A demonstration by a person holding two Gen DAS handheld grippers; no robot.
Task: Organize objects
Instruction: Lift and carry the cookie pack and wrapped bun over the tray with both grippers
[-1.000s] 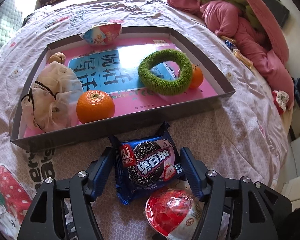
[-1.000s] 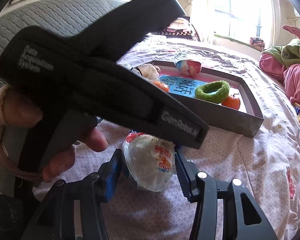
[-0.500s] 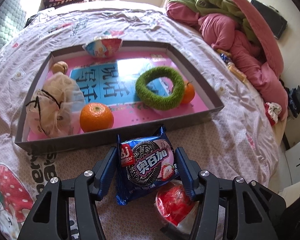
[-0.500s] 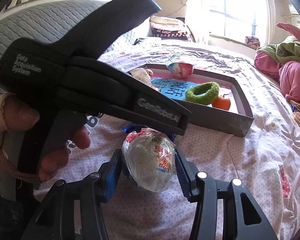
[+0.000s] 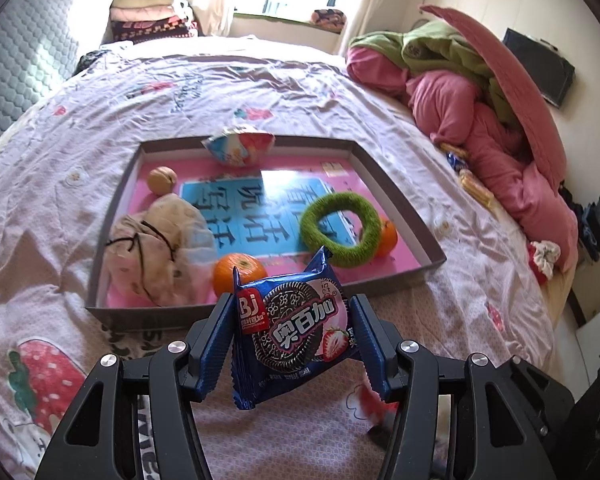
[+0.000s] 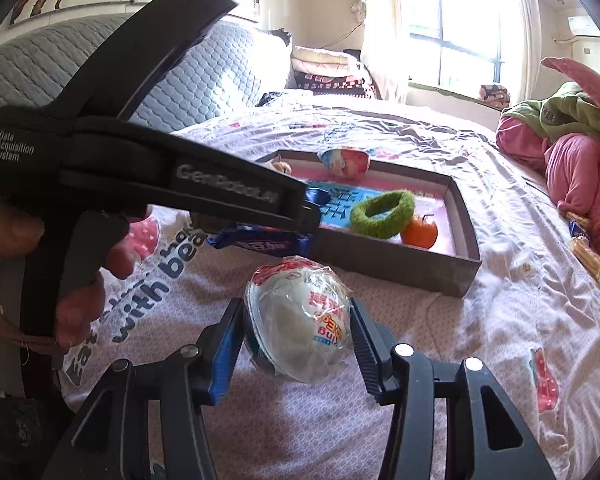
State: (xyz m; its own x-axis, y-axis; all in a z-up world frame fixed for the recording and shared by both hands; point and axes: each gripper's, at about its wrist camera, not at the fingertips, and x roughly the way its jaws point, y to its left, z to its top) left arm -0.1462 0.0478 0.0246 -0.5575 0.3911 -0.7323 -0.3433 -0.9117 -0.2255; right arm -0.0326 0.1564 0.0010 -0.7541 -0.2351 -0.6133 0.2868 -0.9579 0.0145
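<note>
A blue cookie packet (image 5: 296, 332) hangs tilted above the bedsheet, and my left gripper (image 5: 291, 304) is shut on it, pads pressing both sides. Just beyond it lies the grey tray (image 5: 148, 320) with a pink floor. In the tray are an orange (image 5: 236, 274), a green ring (image 5: 342, 226), a second orange (image 5: 388, 238), a cloth pouch (image 5: 156, 240), a walnut (image 5: 162, 179) and a wrapped egg (image 5: 238, 148). My right gripper (image 6: 296, 308) is shut on another clear-wrapped egg (image 6: 300, 324) low over the sheet. To its left, a hand (image 6: 80, 280) holds the left gripper body (image 6: 140, 172), which hides part of the cookie packet (image 6: 260, 242).
Pink and green bedding (image 5: 480, 120) is heaped along the bed's right side, with small snack packets (image 5: 476, 188) beside it. Folded blankets (image 5: 148, 16) lie by the window. A grey padded headboard (image 5: 16, 60) runs along the left.
My left gripper has shut on the cookie packet and raised it off the sheet, toward the tray's front wall. The right gripper has stayed put with the egg in it.
</note>
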